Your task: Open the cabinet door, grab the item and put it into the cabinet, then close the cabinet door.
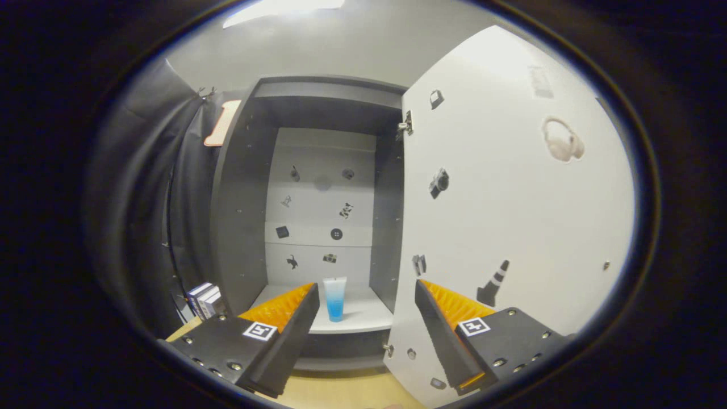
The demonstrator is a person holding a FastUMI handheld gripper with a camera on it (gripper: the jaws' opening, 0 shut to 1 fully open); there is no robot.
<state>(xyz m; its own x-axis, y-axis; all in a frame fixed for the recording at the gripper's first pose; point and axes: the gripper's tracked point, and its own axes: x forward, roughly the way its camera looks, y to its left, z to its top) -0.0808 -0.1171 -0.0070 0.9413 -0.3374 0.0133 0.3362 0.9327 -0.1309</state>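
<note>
Blue-tinted at its base and frosted above, a small translucent plastic tube [334, 299] stands upright on its cap on the pale bottom shelf [363, 313] of a dark grey cabinet [241, 227], just beyond the tips of the claw [363, 296] and between its two fingers. The claw is released, its fingers spread wide and gripping nothing. The tall white cabinet door [511, 199], dotted with small stickers, hangs fully open beside the far finger, hinged at the cabinet's edge. A short stack of books [203, 299] sits on the light wooden tabletop [335, 392] outside the cabinet's other wall, against black cloth.

With the item apparently placed, closing the door looks like the step left. The risk lies there: the tube is tall, narrow and standing near the shelf's front edge, so a hard swing or a slam could jolt the cabinet and tip it, or the closing door could catch it. A finger is very close to the door's inner face; a careless move could snag the panel or the lower hinge [388, 349] rather than push it cleanly.
</note>
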